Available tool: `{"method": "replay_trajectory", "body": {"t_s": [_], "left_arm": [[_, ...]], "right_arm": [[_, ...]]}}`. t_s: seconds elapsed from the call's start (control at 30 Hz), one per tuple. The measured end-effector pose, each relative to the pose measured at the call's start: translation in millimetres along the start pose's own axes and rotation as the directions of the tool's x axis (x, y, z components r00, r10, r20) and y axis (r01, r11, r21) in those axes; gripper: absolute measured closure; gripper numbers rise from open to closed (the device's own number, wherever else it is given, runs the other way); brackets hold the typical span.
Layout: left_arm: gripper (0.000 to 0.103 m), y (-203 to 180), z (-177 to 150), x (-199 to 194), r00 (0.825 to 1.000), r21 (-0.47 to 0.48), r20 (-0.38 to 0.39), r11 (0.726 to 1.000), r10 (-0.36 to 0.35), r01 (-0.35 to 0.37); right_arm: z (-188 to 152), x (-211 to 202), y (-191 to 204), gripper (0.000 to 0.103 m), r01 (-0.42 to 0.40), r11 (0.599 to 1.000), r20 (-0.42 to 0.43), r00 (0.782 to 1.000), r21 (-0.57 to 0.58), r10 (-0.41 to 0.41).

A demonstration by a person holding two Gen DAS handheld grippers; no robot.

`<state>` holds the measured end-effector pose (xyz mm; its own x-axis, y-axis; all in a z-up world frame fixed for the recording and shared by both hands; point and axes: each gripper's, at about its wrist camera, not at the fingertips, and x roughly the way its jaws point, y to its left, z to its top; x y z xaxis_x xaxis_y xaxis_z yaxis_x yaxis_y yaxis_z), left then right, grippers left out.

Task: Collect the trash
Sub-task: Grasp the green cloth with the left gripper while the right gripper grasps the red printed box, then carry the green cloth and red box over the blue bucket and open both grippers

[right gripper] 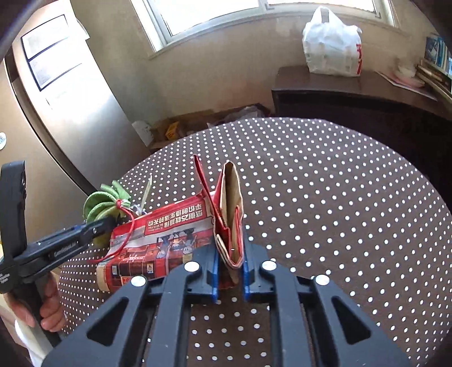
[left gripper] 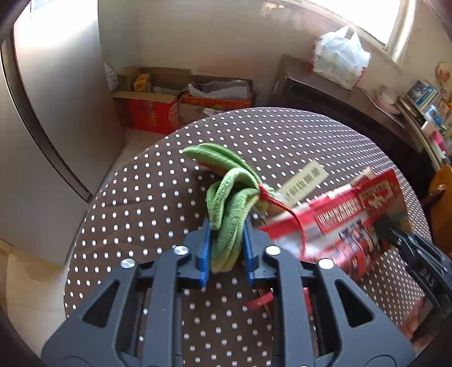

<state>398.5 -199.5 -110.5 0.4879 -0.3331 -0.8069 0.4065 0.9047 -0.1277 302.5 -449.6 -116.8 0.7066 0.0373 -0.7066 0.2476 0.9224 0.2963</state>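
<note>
Red printed paper bag (right gripper: 158, 240) with green plush leaves (left gripper: 226, 214), held off the dotted table (right gripper: 339, 197)

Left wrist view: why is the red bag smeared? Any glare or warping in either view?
Left wrist: the red paper bag is motion-blurred, the green cloth in the left gripper sharp; window blown out. Right wrist: bag crisp, window overexposed; fisheye bends the polka-dot table in both.

Your path clear over bare dotted tablecloth (right gripper: 339, 197) at right of frame, red paper bag (right gripper: 158, 240) and green plush leaves (right gripper: 99, 203) obstructing lower left, dark sideboard (right gripper: 353, 107) behind table at upper right.
</note>
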Motion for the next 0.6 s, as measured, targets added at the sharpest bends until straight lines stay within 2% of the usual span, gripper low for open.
{"method": "replay_trajectory", "body": {"t_s": [0.37, 0.6], "left_arm": [[0.089, 13.0, -25.6, -44.4, 0.995, -0.015, 0.056, 0.997, 0.079, -0.078], [0.089, 31.3, -49.0, -82.5, 0.99, -0.064, 0.078, 0.992, 0.115, -0.11]], "right_arm": [[-14.4, -30.5, 8.0, 0.091, 0.012, 1.0, 0.064, 0.998, 0.004, -0.013], [-24.7, -52.5, 31.3, 0.091, -0.017, 0.999, 0.111, 0.994, -0.032, 0.021]]}}
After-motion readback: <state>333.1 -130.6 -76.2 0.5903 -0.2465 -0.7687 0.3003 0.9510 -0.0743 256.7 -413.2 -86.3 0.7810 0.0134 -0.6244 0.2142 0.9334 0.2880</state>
